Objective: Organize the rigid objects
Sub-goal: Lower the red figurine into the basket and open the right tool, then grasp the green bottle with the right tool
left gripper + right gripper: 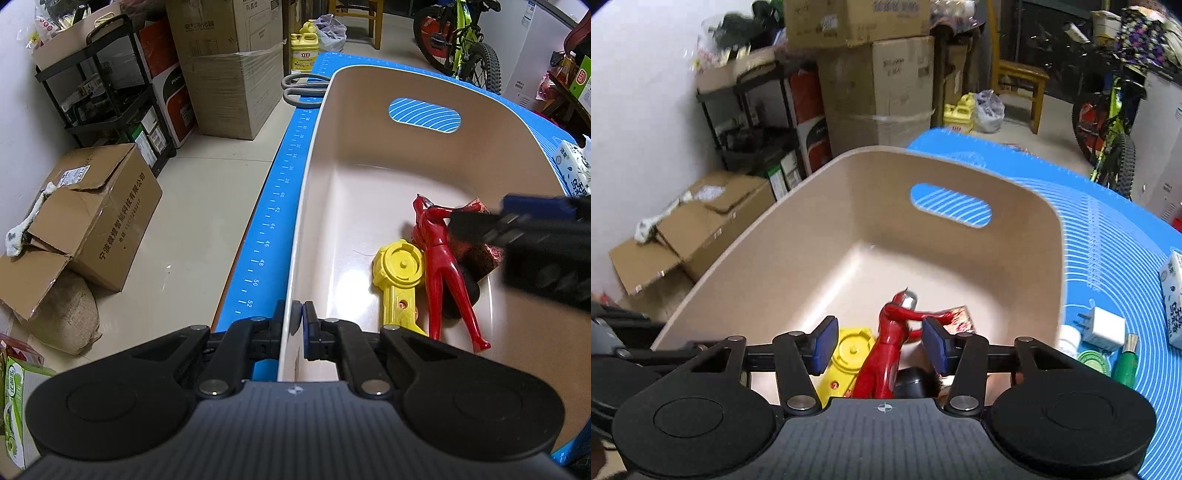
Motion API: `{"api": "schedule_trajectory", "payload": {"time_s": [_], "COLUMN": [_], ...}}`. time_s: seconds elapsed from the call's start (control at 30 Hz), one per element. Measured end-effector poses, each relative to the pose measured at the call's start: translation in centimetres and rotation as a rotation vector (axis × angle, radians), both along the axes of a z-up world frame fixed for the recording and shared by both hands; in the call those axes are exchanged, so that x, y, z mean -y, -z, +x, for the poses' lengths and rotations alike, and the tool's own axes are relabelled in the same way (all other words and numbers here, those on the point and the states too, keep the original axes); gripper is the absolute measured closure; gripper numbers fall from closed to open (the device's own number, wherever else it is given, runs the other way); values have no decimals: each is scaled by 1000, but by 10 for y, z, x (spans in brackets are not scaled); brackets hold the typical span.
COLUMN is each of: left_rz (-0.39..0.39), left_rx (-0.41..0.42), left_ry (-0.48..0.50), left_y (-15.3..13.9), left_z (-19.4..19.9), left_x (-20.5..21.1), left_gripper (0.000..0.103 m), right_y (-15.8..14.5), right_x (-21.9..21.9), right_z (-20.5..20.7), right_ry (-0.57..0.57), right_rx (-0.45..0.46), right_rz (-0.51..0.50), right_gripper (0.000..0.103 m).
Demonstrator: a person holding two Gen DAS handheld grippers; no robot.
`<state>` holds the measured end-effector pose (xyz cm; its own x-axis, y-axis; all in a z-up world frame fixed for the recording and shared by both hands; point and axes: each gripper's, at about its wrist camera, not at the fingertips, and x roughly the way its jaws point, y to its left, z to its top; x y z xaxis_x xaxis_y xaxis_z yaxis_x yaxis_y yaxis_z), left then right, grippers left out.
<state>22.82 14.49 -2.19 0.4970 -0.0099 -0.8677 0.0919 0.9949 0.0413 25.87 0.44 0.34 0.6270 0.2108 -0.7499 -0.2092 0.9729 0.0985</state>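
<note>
On top of the blue mat [1108,229] sits a big tan tub [369,155], the home for hard things. The left gripper [297,317] is pinched tight on the tub's rim at 6 o'clock, likely to keep the tub from sliding. At 4 o'clock inside the tub lie a red toy figure [886,354] and a yellow toy [397,280], side by side and touching. The right gripper [879,347] hangs over the red figure with its jaws about half open and holds nothing; the figure looks let go. Small things, like a white plug [1102,328], wait on the mat at 3 o'clock.
</note>
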Motion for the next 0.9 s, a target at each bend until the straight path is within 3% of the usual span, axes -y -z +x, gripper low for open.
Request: {"api": "schedule_trajectory", "payload": {"time_s": [0.23, 0.43, 0.7, 0.9], "left_rz": [1, 6, 7, 13], "left_rx": [0, 1, 0, 1], "left_ry": [1, 2, 2, 1], "left_y": [0, 0, 0, 0], "left_z": [0, 0, 0, 0], "left_x": [0, 0, 1, 1], "left_gripper": [93, 93, 93, 92], "right_y": [-34, -48, -23, 15], "right_x": [38, 83, 141, 174], "right_z": [-9, -11, -7, 7], "right_ry": [78, 182, 340, 437], "right_rx": [97, 155, 170, 118], "right_rz": [50, 33, -29, -59], "right_gripper": [37, 34, 34, 34]}}
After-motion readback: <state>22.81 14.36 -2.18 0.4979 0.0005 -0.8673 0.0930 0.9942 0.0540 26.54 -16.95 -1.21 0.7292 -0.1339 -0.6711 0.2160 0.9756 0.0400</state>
